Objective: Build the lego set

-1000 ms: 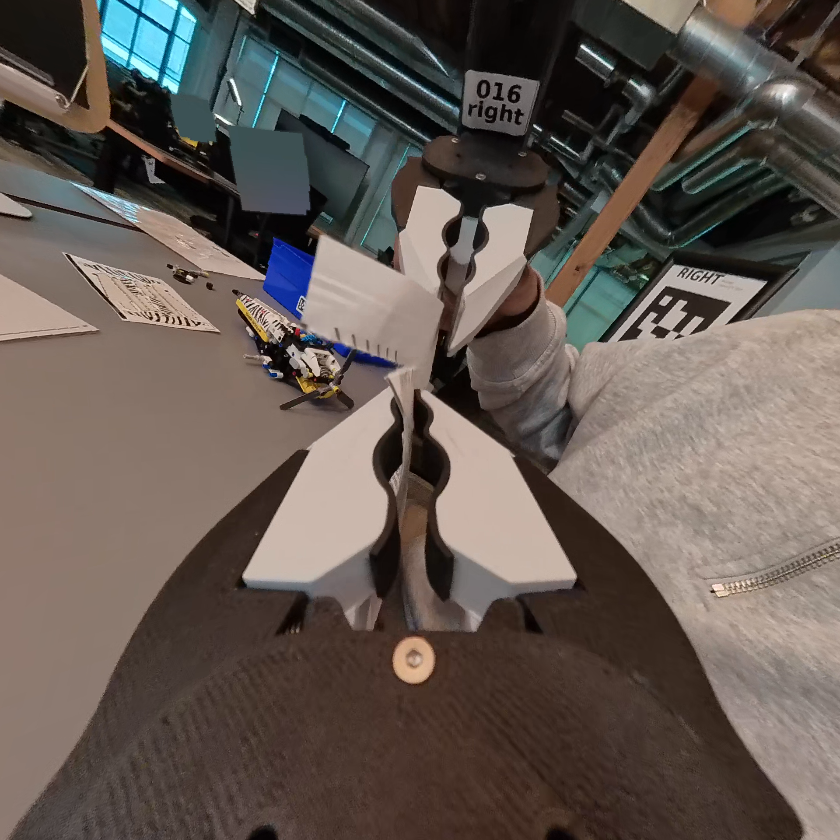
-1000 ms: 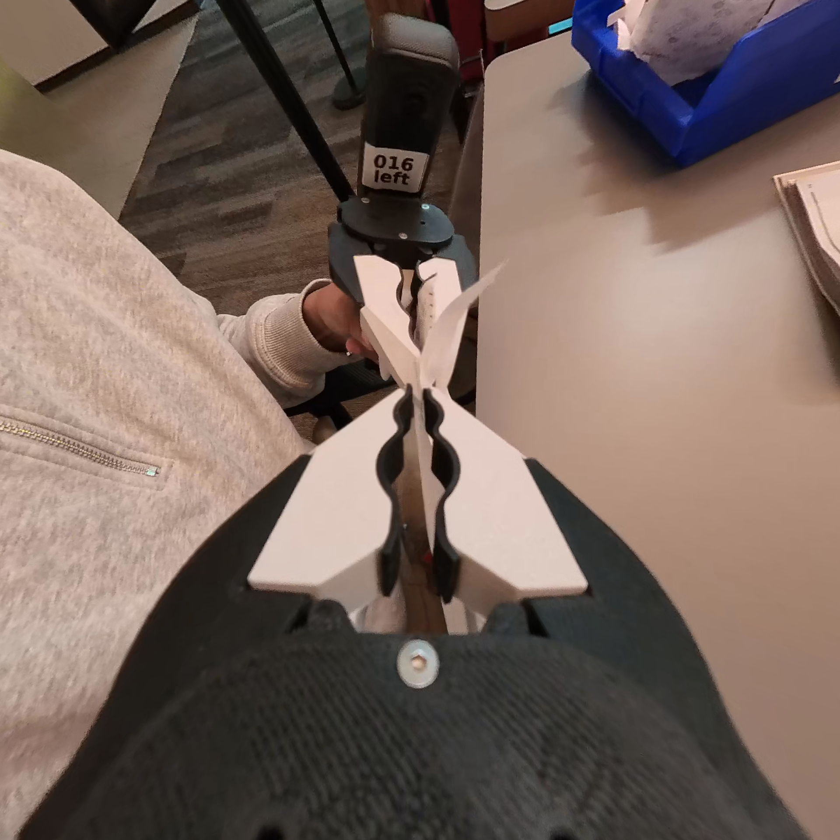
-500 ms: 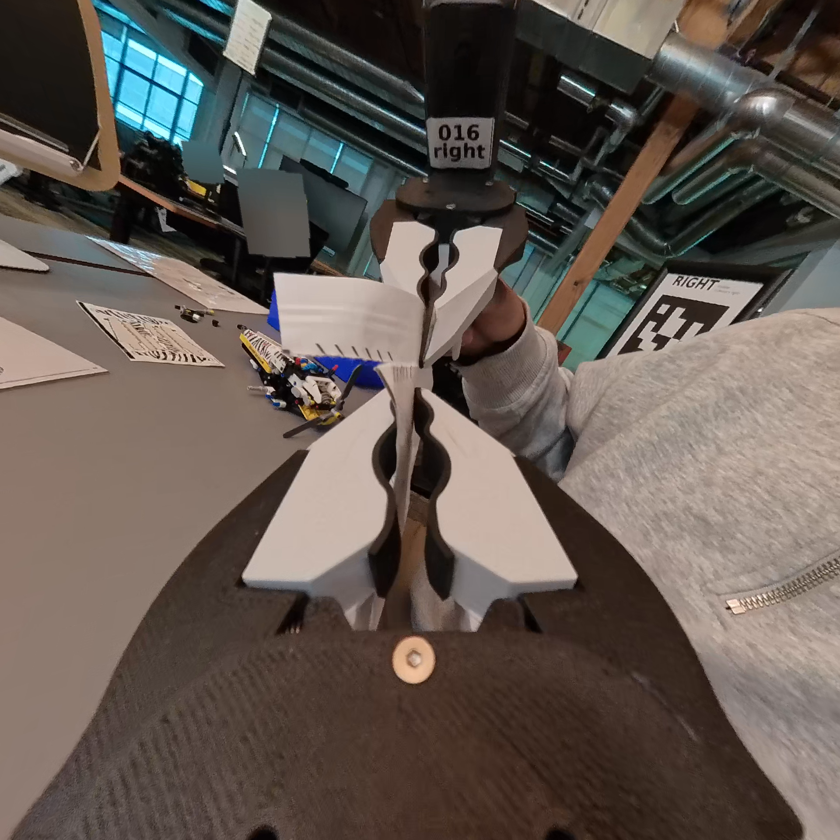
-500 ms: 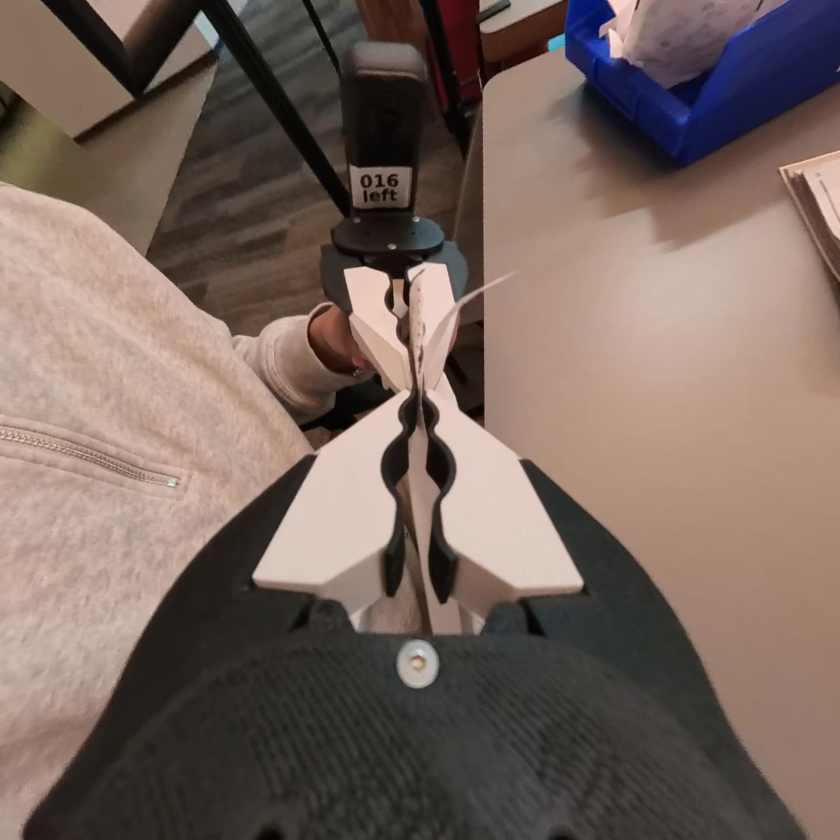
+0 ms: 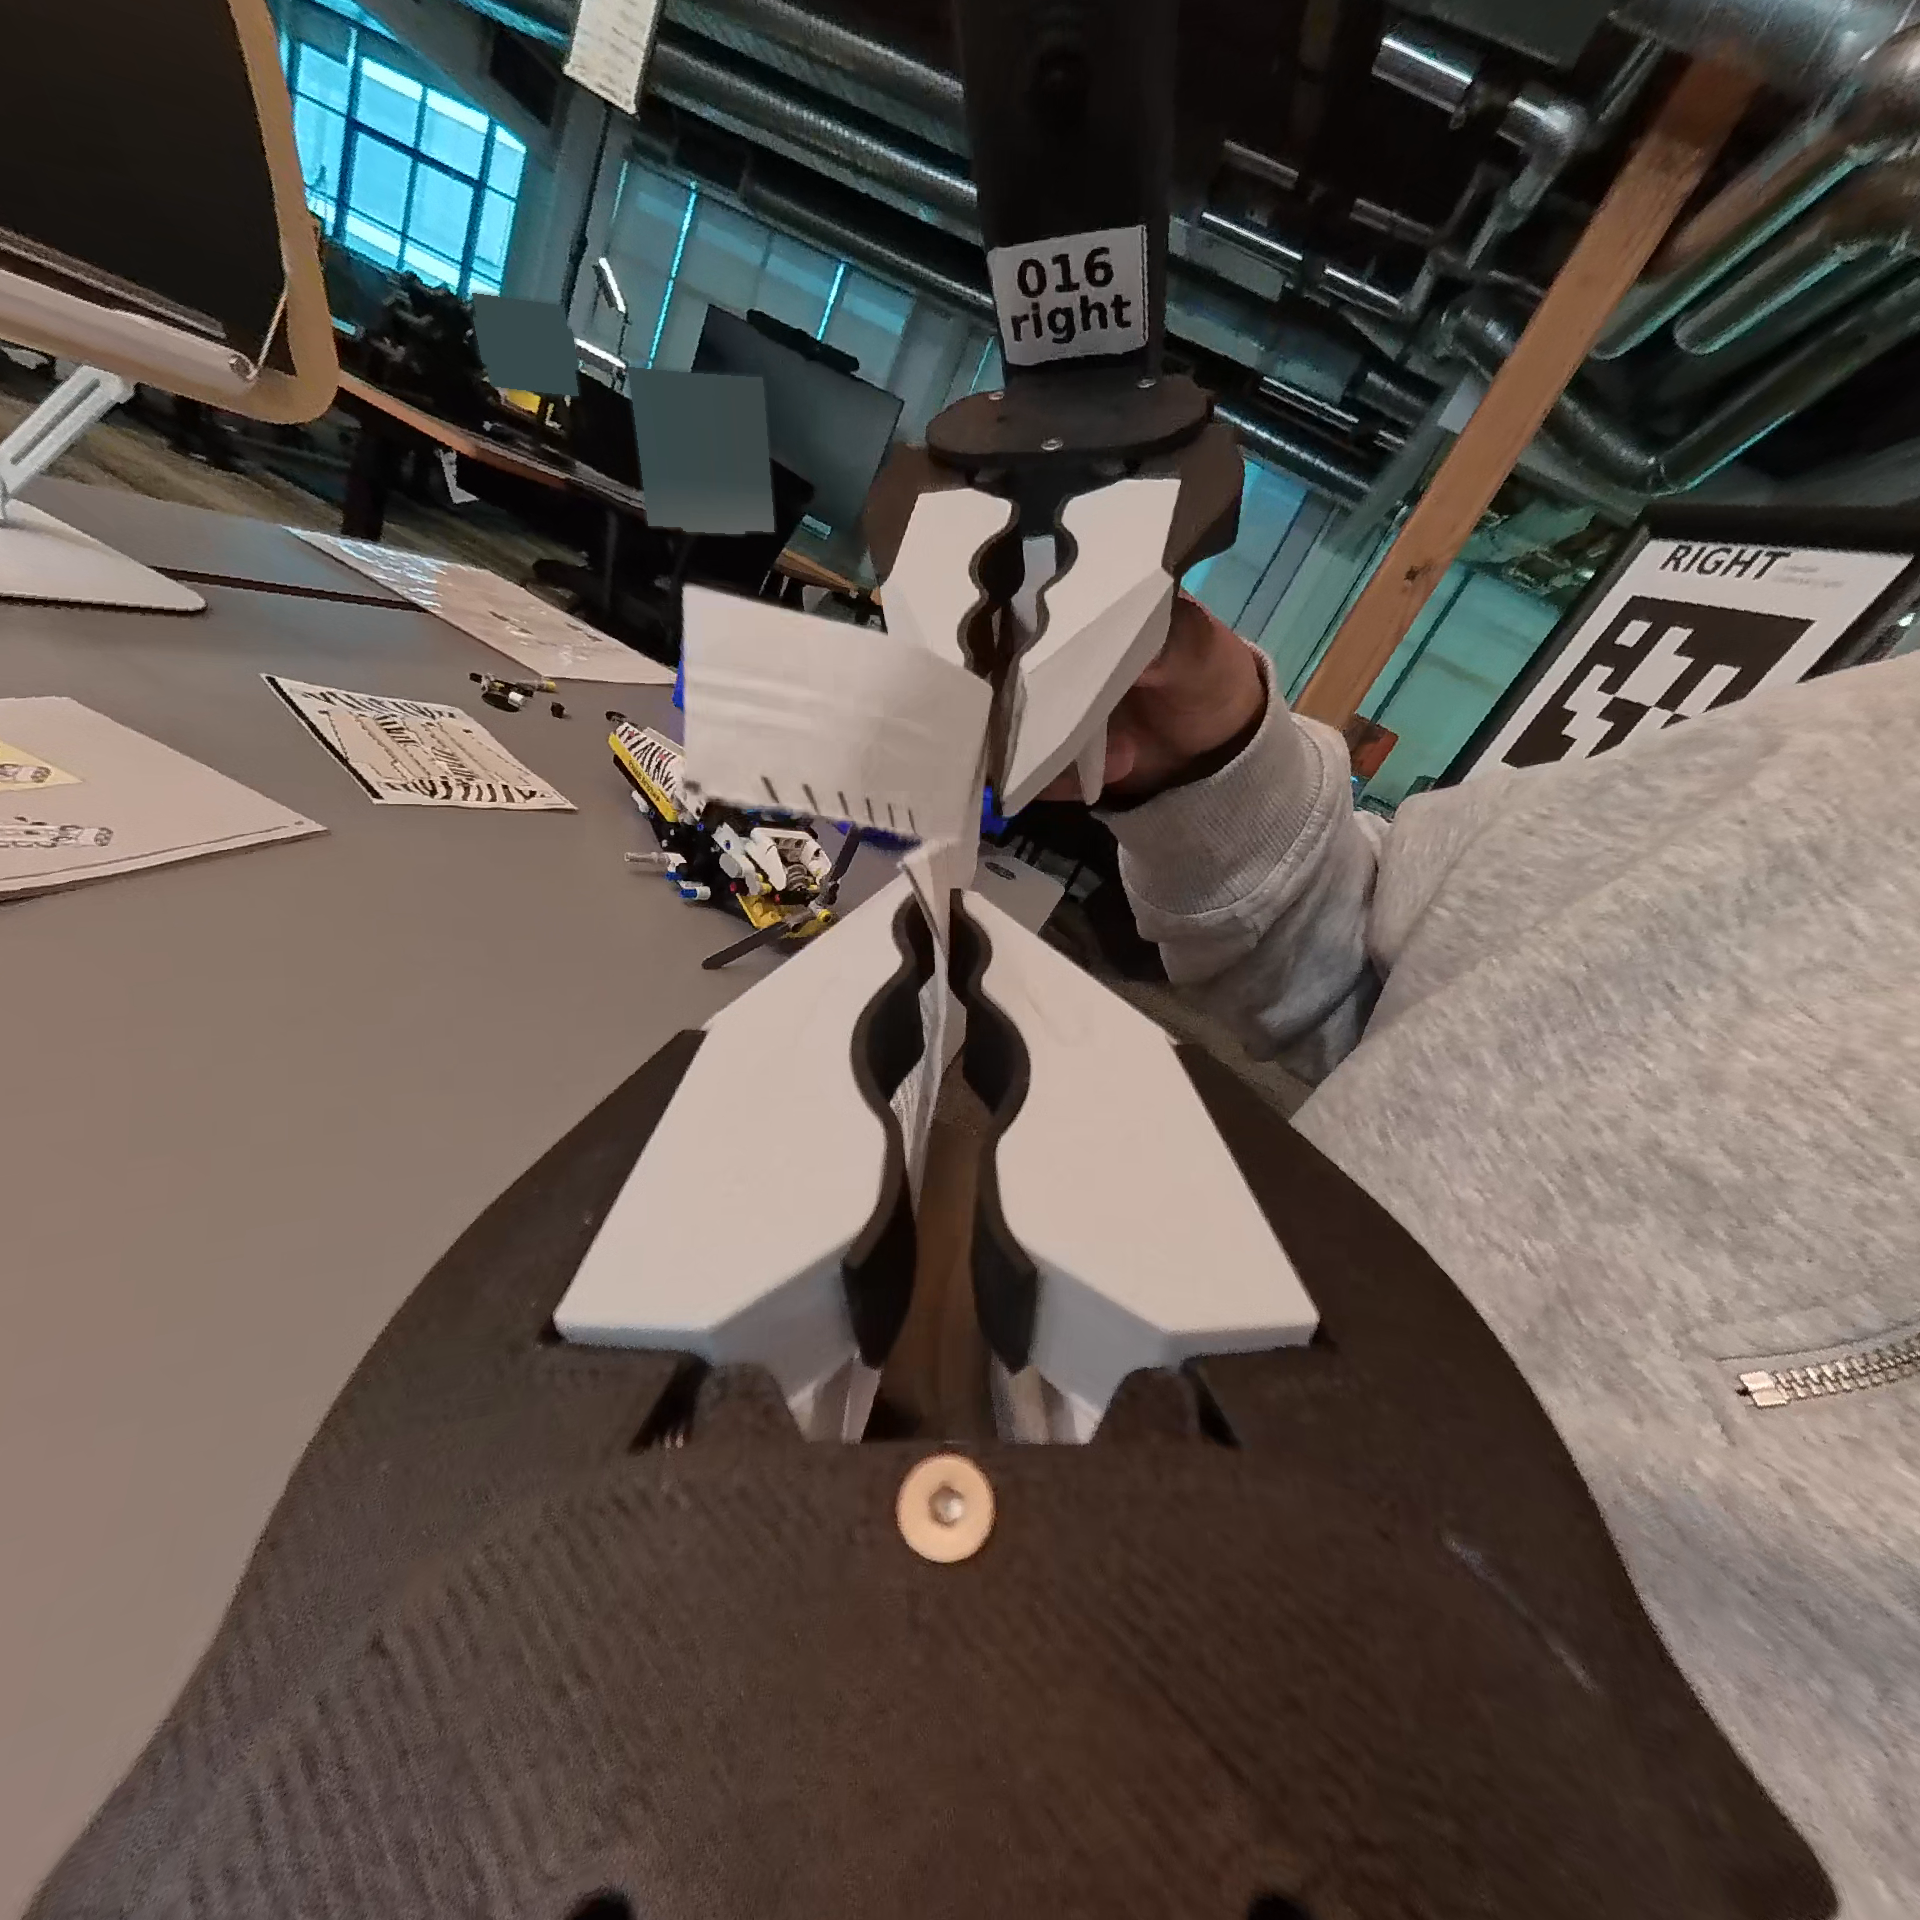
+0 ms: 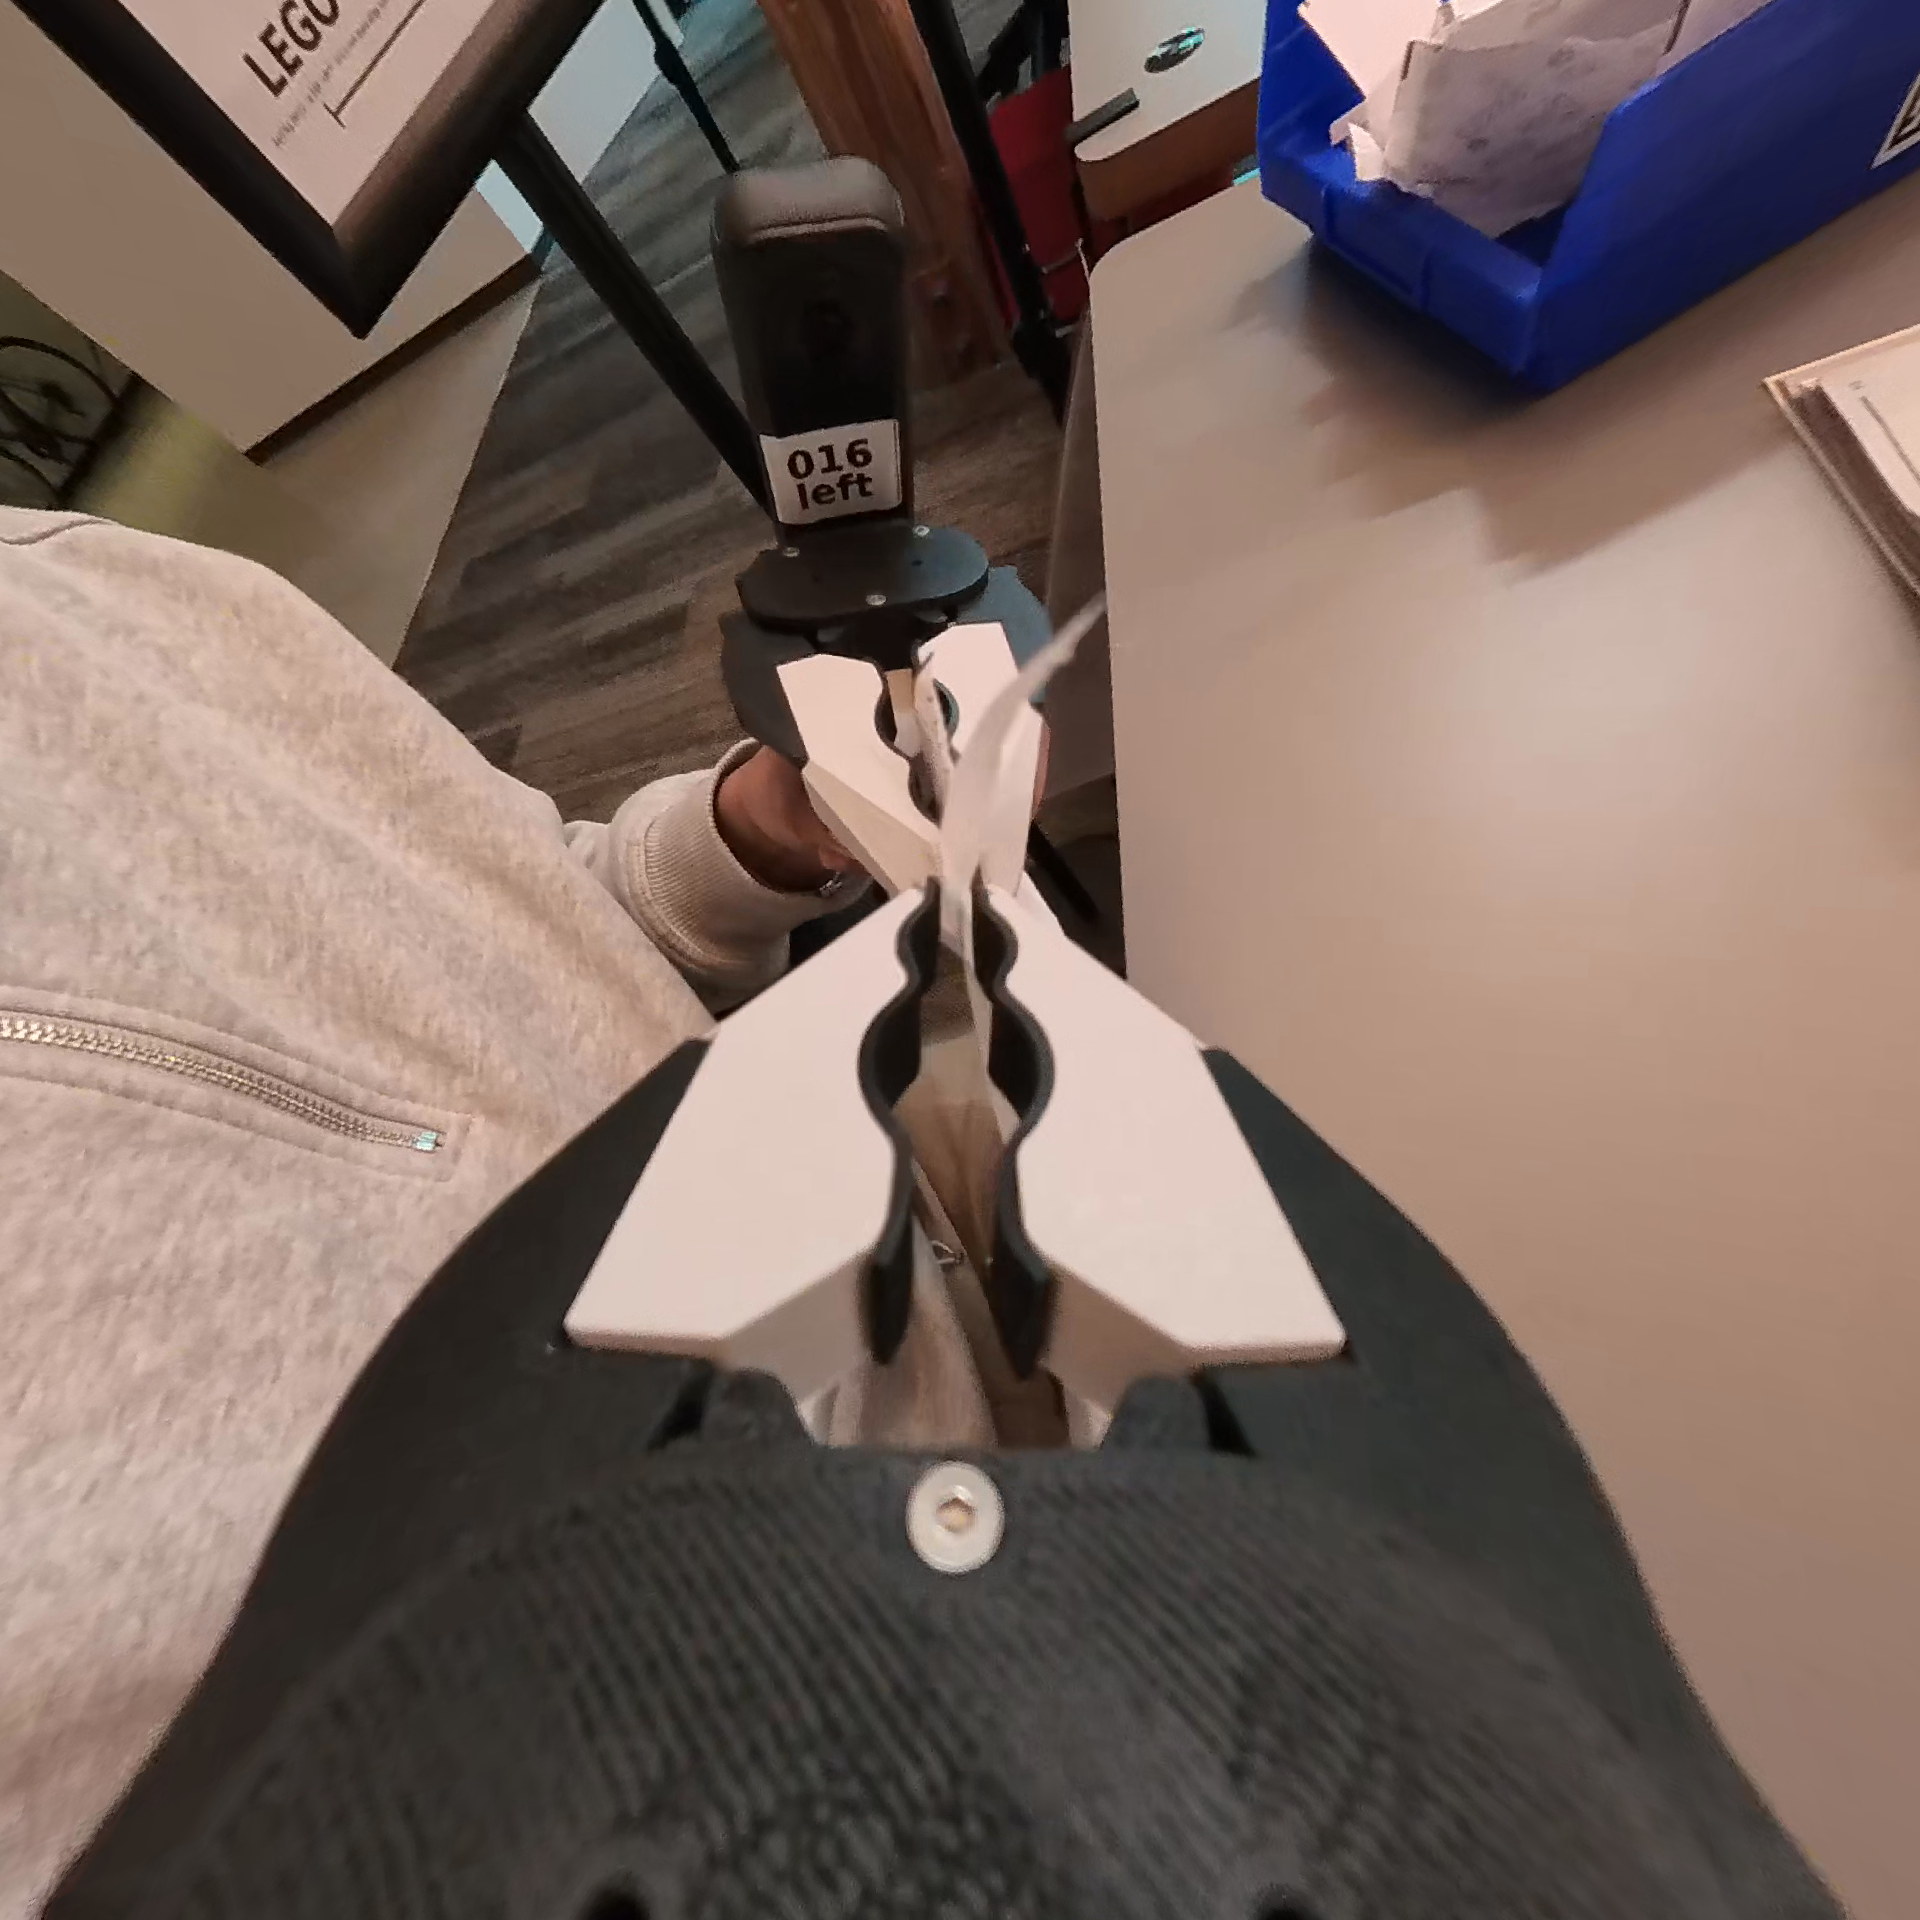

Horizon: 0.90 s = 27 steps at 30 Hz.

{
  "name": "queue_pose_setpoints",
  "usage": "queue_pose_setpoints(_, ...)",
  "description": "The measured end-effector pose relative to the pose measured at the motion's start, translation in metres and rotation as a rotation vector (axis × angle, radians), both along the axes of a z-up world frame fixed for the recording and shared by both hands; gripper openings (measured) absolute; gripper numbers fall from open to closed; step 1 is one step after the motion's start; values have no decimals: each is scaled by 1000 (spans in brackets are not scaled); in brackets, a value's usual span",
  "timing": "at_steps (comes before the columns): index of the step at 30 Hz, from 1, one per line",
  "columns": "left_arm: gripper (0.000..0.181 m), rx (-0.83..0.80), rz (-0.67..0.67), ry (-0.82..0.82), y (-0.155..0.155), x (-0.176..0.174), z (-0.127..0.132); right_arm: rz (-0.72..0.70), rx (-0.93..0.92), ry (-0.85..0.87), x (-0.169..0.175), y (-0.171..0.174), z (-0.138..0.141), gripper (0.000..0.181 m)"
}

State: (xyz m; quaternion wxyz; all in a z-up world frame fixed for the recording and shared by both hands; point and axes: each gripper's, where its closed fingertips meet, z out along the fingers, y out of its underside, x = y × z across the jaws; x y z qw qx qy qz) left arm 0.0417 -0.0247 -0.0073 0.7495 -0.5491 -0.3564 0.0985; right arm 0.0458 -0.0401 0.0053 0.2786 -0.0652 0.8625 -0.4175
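A blue plastic bin (image 6: 1538, 260) stands at the far edge of the grey counter (image 6: 1507, 935), and crumpled white paper (image 6: 1455, 135) fills it, some sheets rising above its rim. Off the counter's edge, both tools meet tip to tip over the person's lap, each pinching the same white paper bag (image 5: 831, 727). The left tool (image 5: 940, 899) has its white, wedge-shaped fingers (image 5: 769, 1122) drawn nearly together, the wavy black rubber lining clamping a thin edge of the bag that runs down between them. The right tool (image 6: 956, 904) is likewise nearly closed on the bag, a strip of which curls up and away toward the counter. In the left wrist view the bag's loose flap spreads out flat to the left of the right tool, with a row of short dark marks along its lower edge; it is blurred. The partly built lego model (image 5: 727, 842), a small cluster of yellow, black and white pieces with thin black blades sticking out, sits on the counter beyond the bag, just in front of the bin. Farther left lie a black-and-white printed sheet (image 5: 416, 743), a few tiny loose dark pieces (image 5: 509, 688) and an open booklet (image 5: 114, 800). The tools' bodies are matte black with a fine ribbed texture. The person wears a soft grey fleece top (image 5: 1610, 1039) with a metal zip.
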Motion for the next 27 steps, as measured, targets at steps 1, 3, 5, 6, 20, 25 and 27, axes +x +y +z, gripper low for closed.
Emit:
queue_pose_setpoints(1, 0, 3, -3, 0, 0, 0, 0, 2, -3, -6, 1, 0, 0, 2)
queue_pose_setpoints(3, 0, 7, 1, -3, 0, 0, 0, -2, -1, 5, 1, -1, 0, 2)
queue_pose_setpoints(5, 0, 16, -3, 2, 0, 0, 1, -1, 1, 12, 0, -2, 0, 0)
queue_pose_setpoints(6, 0, 17, -1, 3, 0, 1, 2, -1, 1, 10, 0, -2, 1, 0)
queue_pose_setpoints(20, 0, 7, 95, 50, -6, -1, 12, -123, -141, -83, -7, -10, 12, 0)
queue_pose_setpoints(25, 0, 36, 101, 60, -7, -4, 12, -186, -192, -93, -10, -10, 13, 0)
queue_pose_setpoints(27, 0, 31, 121, 66, -8, -5, 13, -209, -211, -139, -11, -11, 14, 0)
